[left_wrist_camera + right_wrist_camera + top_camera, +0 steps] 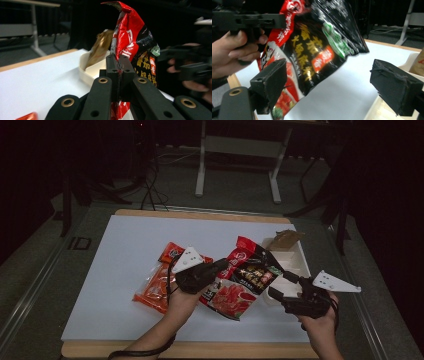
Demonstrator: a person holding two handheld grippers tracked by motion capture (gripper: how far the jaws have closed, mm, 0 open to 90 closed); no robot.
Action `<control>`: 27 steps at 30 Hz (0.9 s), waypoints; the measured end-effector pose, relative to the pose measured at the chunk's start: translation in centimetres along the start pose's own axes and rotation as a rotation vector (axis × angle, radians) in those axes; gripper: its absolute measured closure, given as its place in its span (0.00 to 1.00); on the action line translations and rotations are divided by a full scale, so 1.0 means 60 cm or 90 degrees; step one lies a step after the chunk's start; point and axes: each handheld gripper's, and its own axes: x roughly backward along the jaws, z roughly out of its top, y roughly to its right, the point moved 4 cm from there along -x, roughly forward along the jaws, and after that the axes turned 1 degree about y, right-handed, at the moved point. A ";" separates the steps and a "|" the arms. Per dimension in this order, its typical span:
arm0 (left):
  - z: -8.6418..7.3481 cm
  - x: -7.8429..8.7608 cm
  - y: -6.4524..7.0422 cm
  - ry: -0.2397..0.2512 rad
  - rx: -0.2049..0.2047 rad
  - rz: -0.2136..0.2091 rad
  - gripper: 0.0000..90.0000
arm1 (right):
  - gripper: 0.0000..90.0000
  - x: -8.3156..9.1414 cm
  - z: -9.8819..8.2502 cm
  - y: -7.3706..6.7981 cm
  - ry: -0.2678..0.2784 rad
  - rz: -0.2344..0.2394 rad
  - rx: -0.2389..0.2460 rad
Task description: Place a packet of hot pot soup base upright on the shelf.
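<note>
orange snack packets [159, 287] lie at the left of the white table [125, 255]. left gripper [220, 265] has its jaws clamped tight on the edge of a red-and-black seasoning pouch [246, 275], lifted off the table's middle. right gripper [281, 287], jaws spread wide and holding nothing, hangs beside the pouch, before a white tray [295, 262] with a brown packet [286, 239].

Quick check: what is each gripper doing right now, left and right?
Left gripper: closed, pinching the edge of the red and black packet.
Right gripper: open, holding nothing.
</note>
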 end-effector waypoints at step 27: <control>-0.016 0.010 0.011 0.035 0.020 -0.075 0.98 | 0.85 0.017 0.076 -0.034 0.044 0.091 0.011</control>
